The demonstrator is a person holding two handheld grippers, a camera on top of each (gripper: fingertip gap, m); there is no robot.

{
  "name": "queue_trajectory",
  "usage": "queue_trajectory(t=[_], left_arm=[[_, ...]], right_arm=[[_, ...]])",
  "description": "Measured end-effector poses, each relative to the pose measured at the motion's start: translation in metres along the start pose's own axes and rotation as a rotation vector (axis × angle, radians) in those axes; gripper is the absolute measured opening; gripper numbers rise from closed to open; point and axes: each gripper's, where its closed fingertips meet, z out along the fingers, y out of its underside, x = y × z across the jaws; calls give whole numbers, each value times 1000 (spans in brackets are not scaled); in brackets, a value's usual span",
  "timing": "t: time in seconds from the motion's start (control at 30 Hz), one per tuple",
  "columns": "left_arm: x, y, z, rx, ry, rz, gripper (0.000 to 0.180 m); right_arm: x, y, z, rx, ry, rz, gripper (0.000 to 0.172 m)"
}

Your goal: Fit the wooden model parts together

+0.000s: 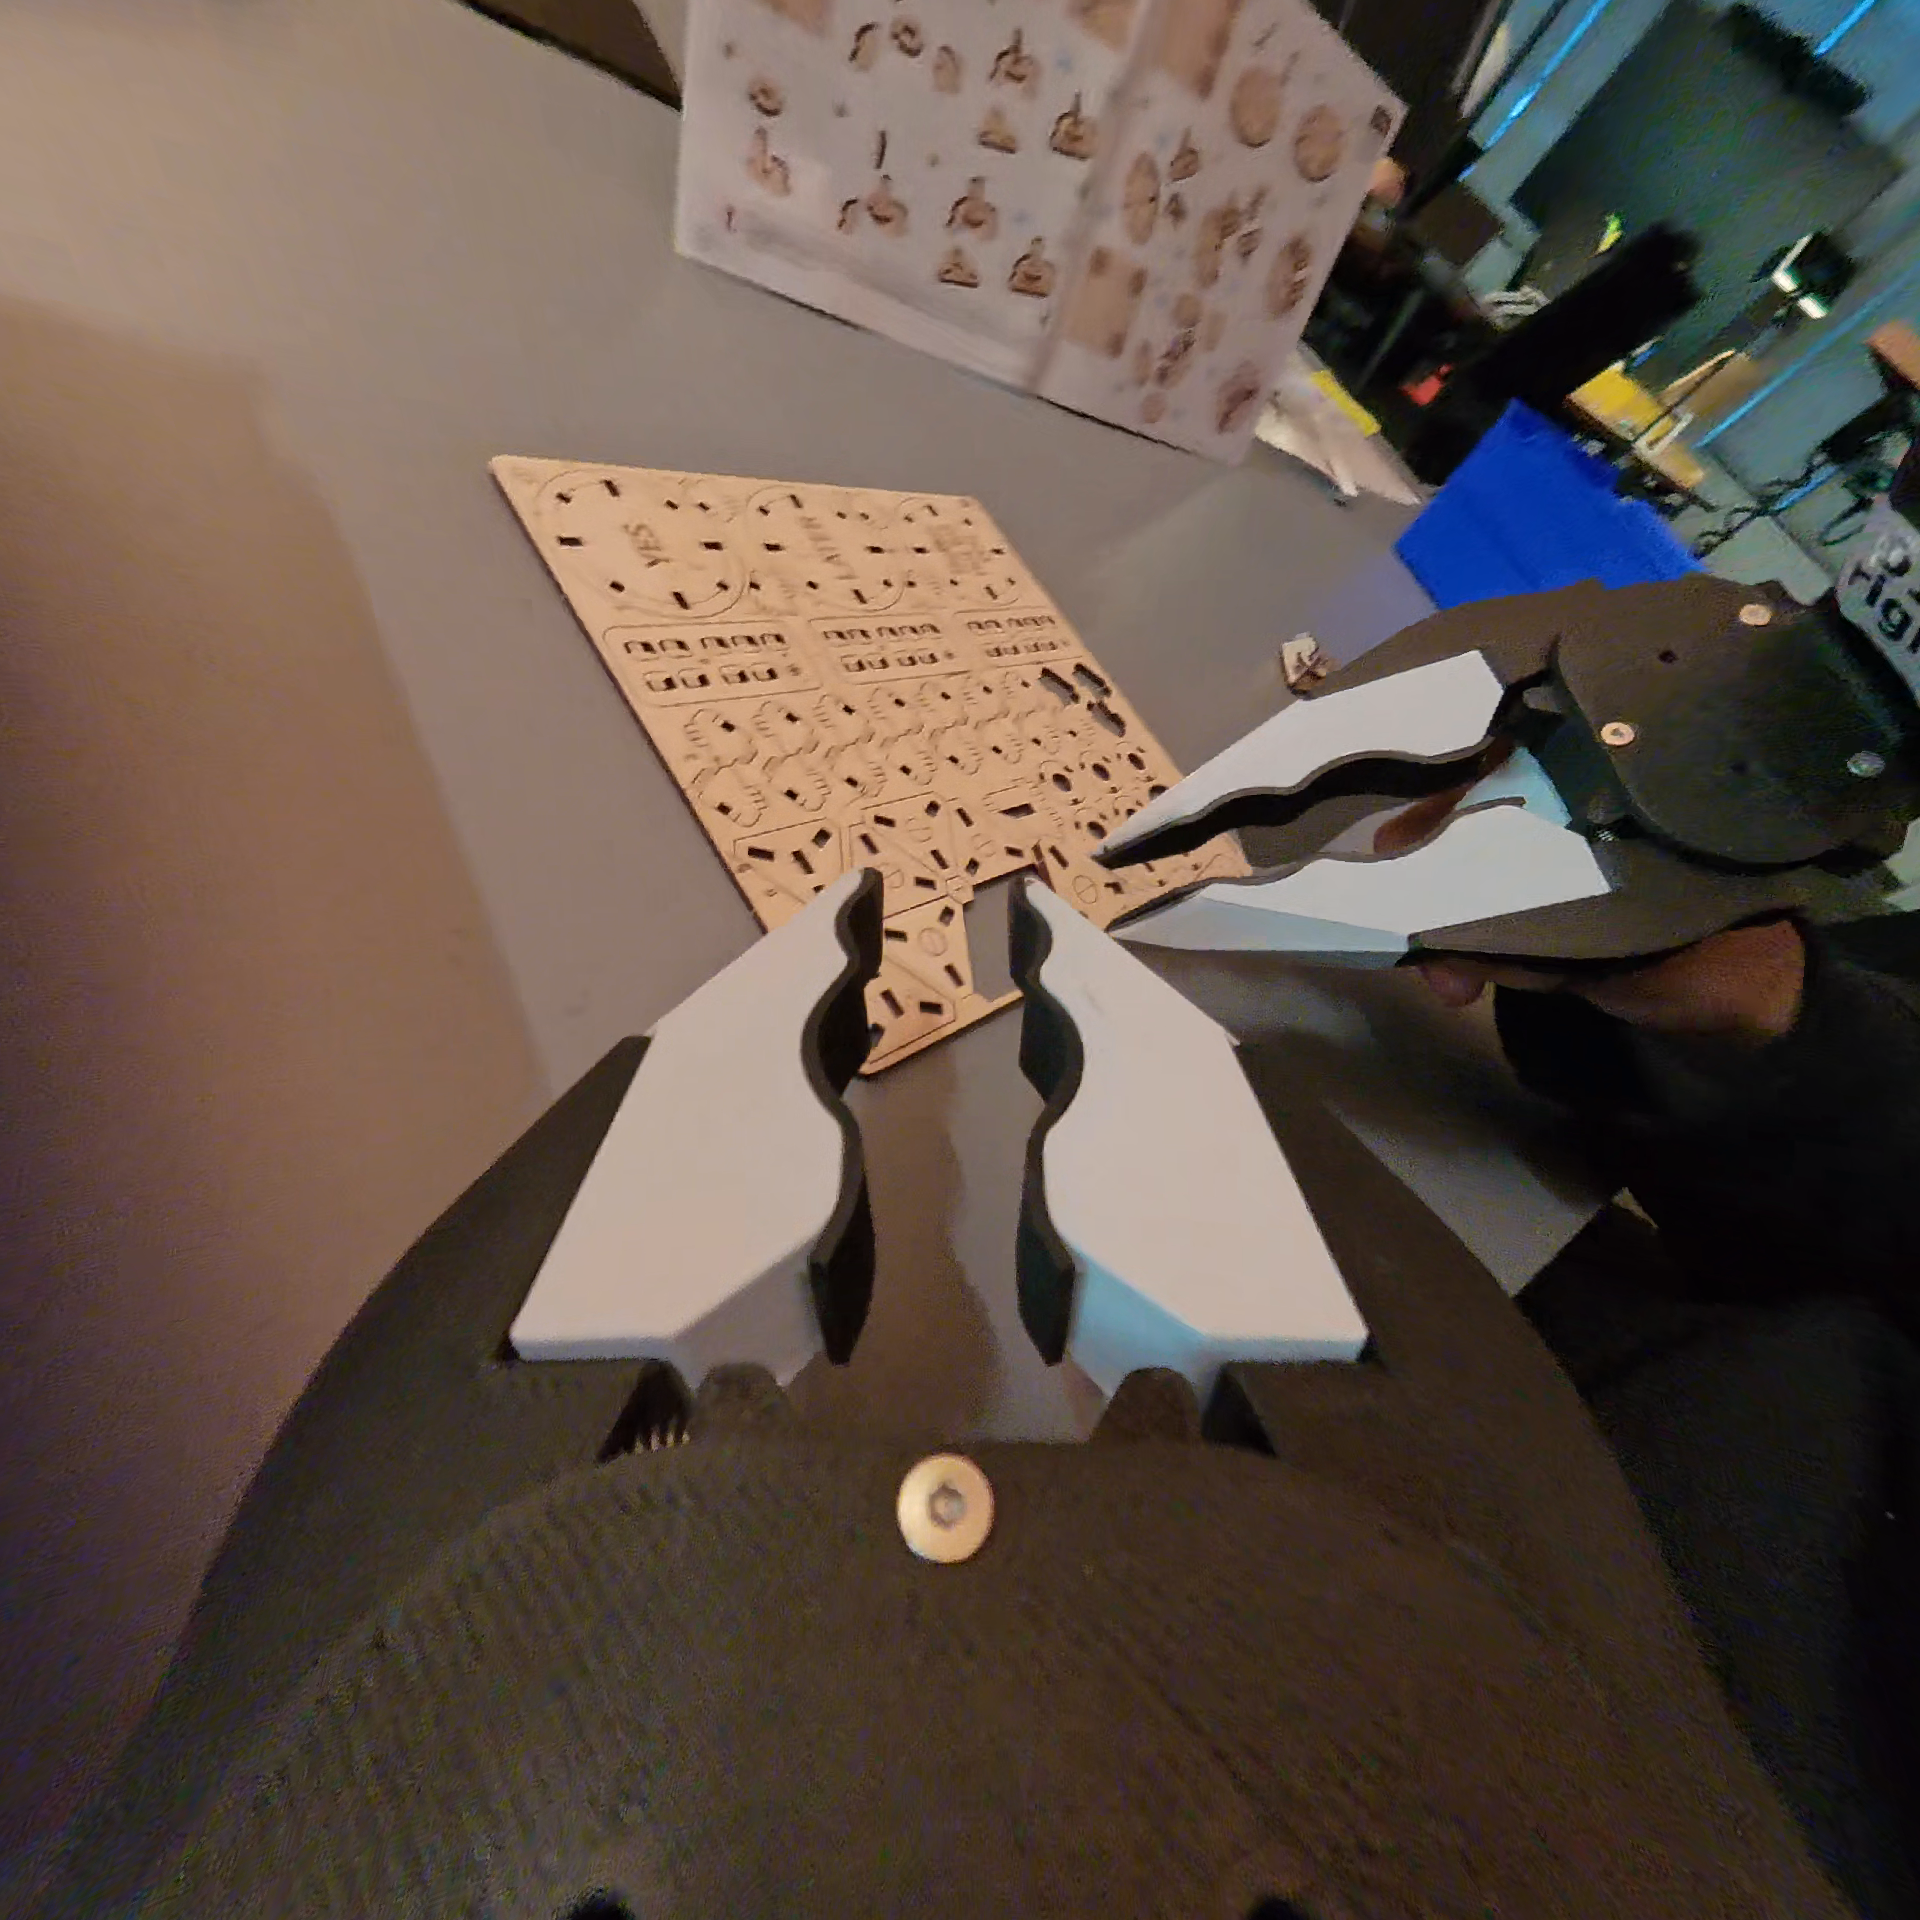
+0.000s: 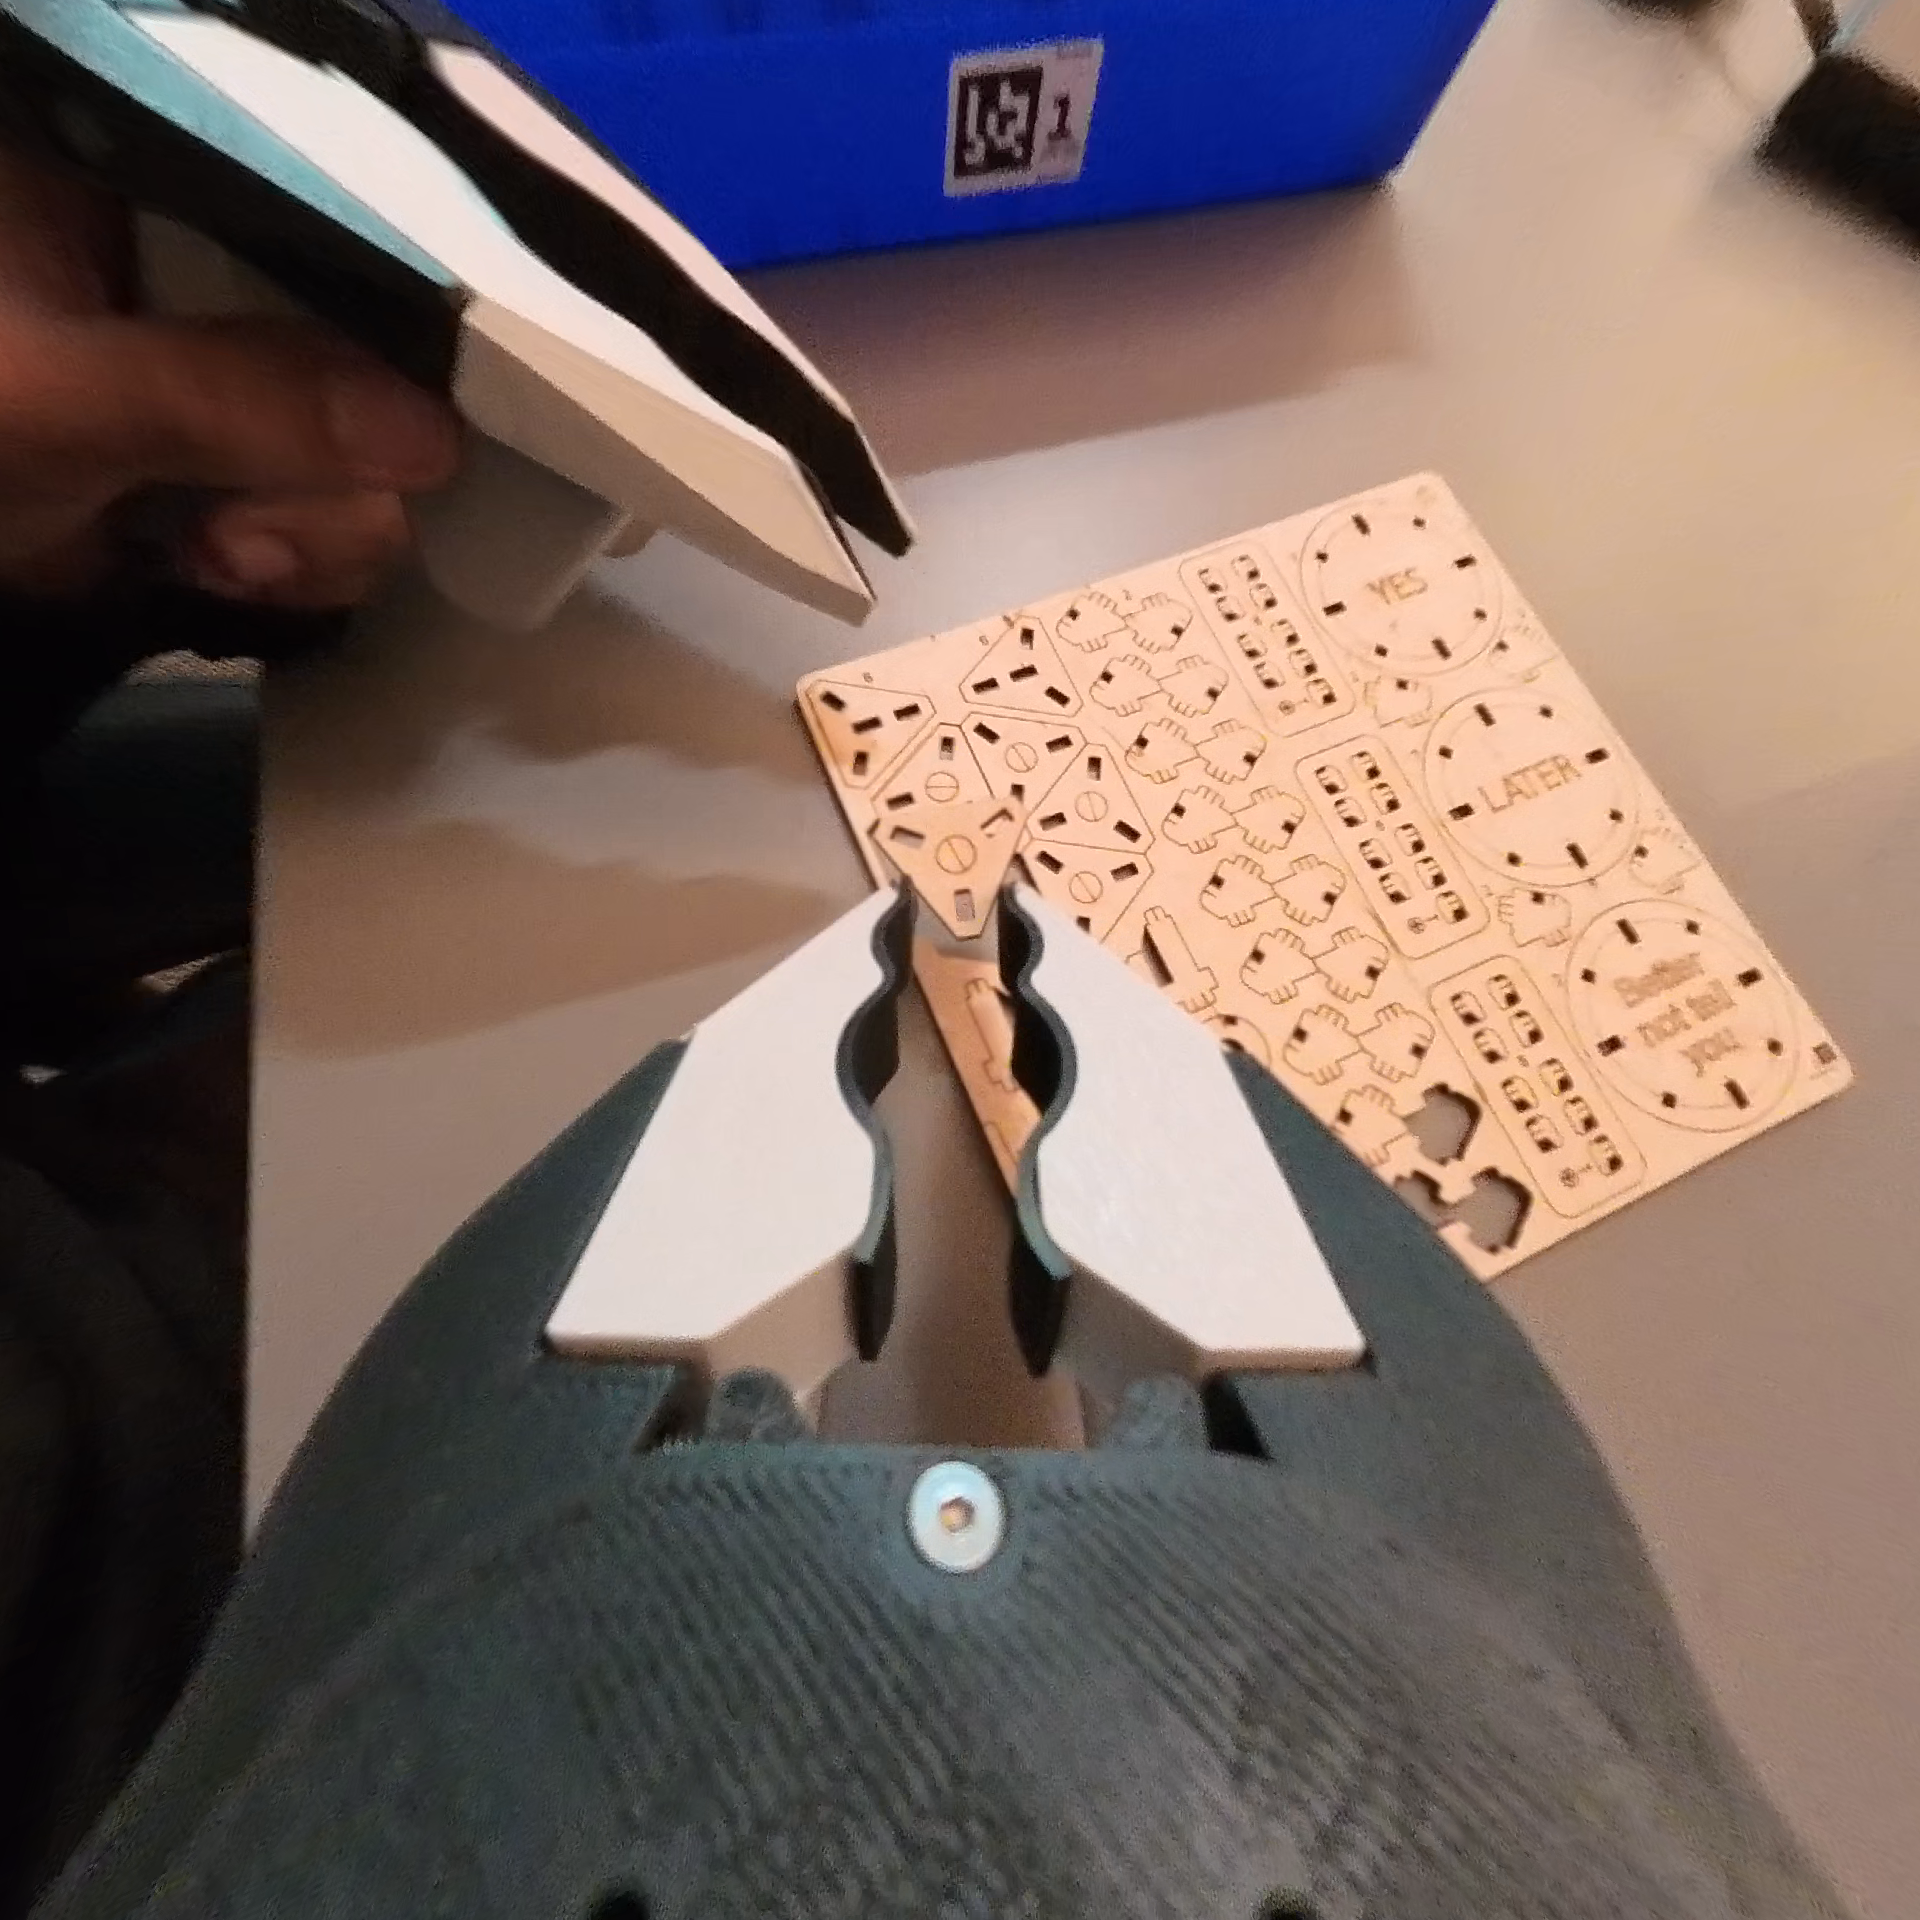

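A thin laser-cut wooden sheet (image 2: pixel 1351 852) is laid flat on the grey table (image 2: pixel 1558 364), taken here as the landmark. A blue bin (image 2: pixel 852 125) bearing a square black-and-white marker is seen beyond the sheet's far edge; a propped printed page of part drawings (image 1: pixel 987 187) is seen behind the sheet in the left wrist view.

Right gripper (image 2: pixel 954 896): clenched on a small rounded-triangle wooden piece (image 2: pixel 951 847), lifted just above the sheet's near corner. The piece's narrow end is pinched between the fingertips, its wide slotted end projecting forward. The piece is judged to be gripped by its tip so that most of it is left exposed. An open notch in the sheet's near edge (image 1: pixel 987 951) matches the piece's outline, so it is judged to have come from there.

Left gripper (image 1: pixel 943 899): released, jaws parted, nothing between them. It is hovered just over the sheet's near edge, framing the notch, close beside the right gripper's tips. From the right wrist view it is seen above and to the left of the sheet's corner, clear of the wood.

Several other cut-outs are already missing at the sheet's opposite corner (image 2: pixel 1455 1174).
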Motion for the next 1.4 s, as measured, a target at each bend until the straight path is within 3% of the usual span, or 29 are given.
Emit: queue_trajectory(t=[0.17,0.5,0.83,1.4], left_arm=[[-6,3,-1,-20,-23,-20,19],[-9,7,-3,-42,-33,-23,17],[-22,12,-6,-76,-104,-23,14],[-21,17,-4,-105,-86,-36,14]], right_arm=[[2,12,17,-113,76,-39,14],[-4,10,18,-149,46,43,22],[-6,12,23,-136,-9,70,20],[-8,7,22,-114,-8,7,9]])
